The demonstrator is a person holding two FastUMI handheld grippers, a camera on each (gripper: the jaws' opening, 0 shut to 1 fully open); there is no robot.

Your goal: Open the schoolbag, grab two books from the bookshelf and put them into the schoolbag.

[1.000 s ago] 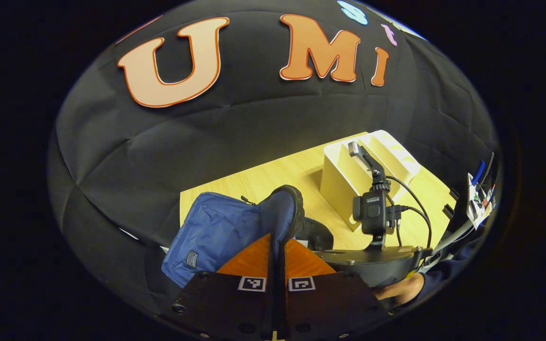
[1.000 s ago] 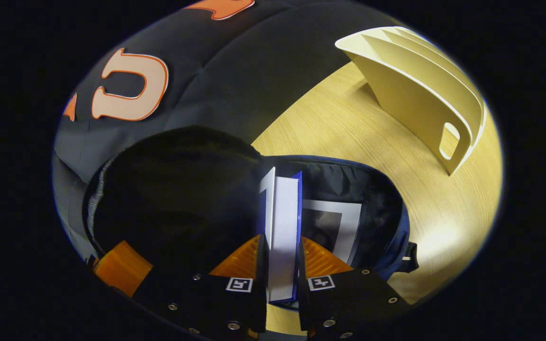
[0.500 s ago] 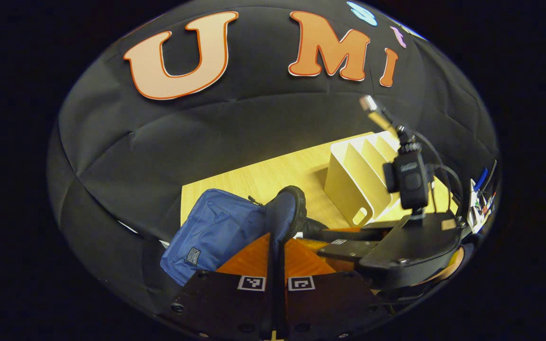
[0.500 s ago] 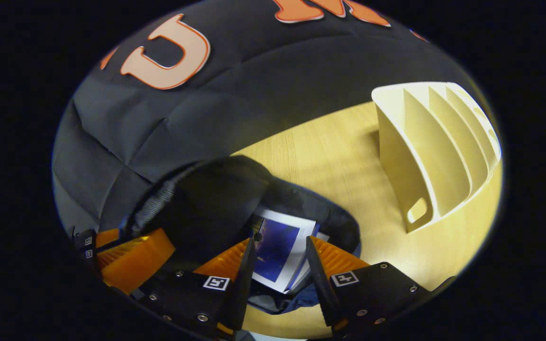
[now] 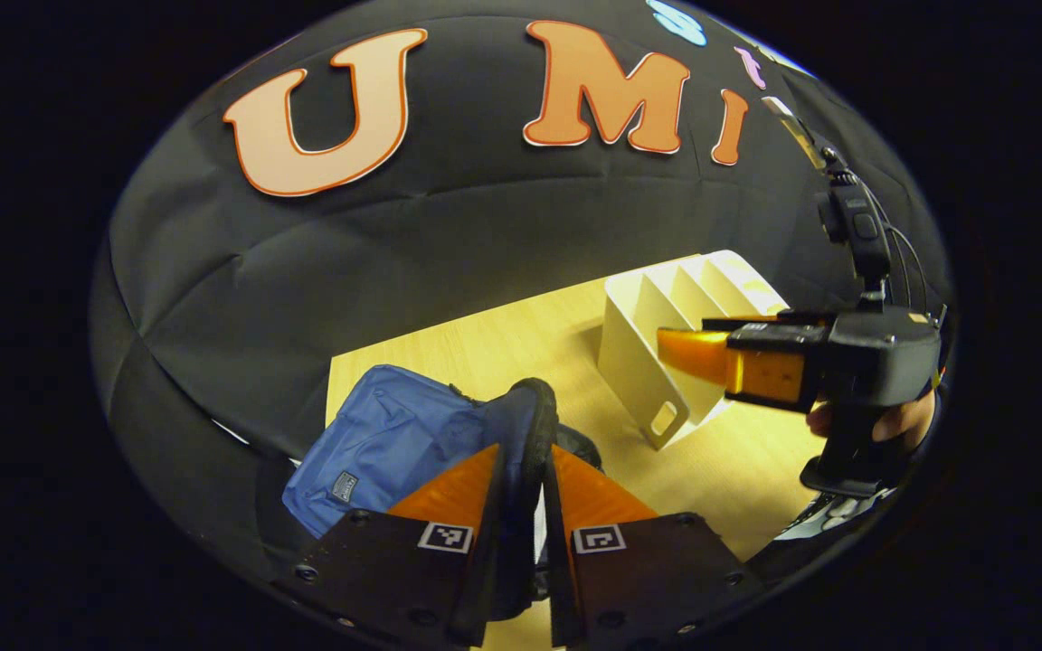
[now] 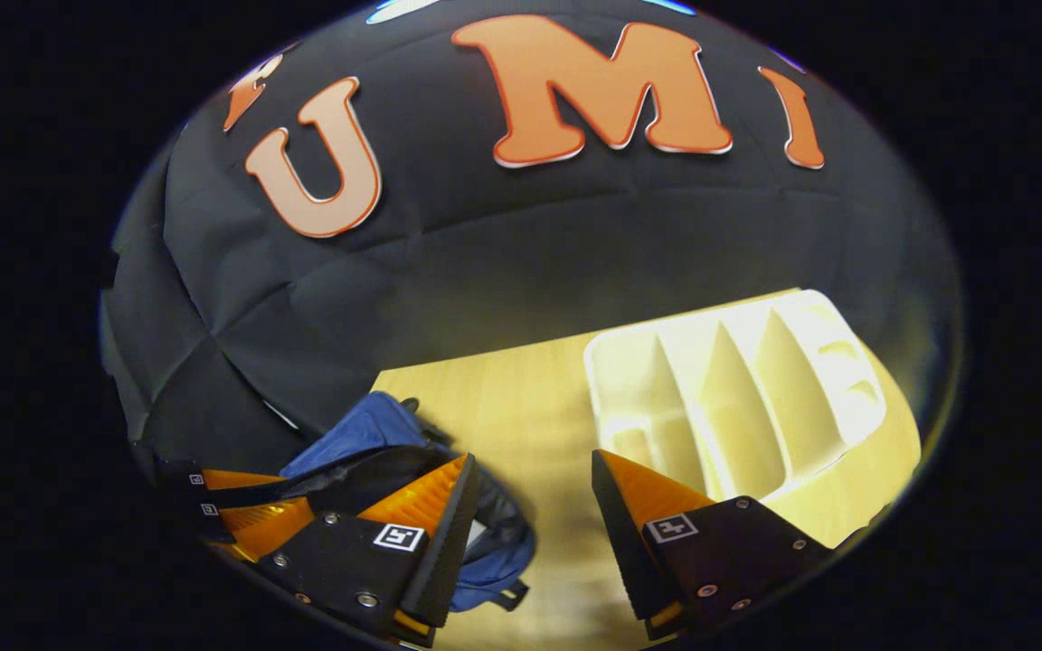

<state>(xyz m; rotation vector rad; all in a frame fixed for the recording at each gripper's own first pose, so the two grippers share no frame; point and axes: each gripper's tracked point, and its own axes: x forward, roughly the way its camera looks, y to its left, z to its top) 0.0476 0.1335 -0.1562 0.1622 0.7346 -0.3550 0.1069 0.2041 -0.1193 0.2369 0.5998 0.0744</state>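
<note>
My left gripper (image 5: 521, 506) is closed narrow, both fingers pinching the dark padded rim flap of the blue fabric schoolbag (image 5: 385, 443), holding it up at the near left of the light wooden counter (image 5: 521, 339). In the left gripper view a thin white edge shows low between my fingers, at the bag's mouth; can't tell what it is. The rest of the schoolbag slumps to the left, its small label patch facing near.

My right gripper (image 6: 530, 506) is spread wide with nothing between the fingers, hanging above the counter between the schoolbag (image 6: 367, 434) and the shelf. In the left gripper view that right gripper (image 5: 679, 348) sits up at the right, raised off the counter, fingers pointing left in front of the shelf, with a hand (image 5: 901, 420) on its grip and a small camera mast on top.

Farther back and right, the cream plastic bookshelf with slanted dividers (image 6: 738, 389) stands on the counter (image 6: 521, 398), well apart from the schoolbag; its visible slots hold no books. Black cloth wall (image 5: 394, 253) behind everything.
</note>
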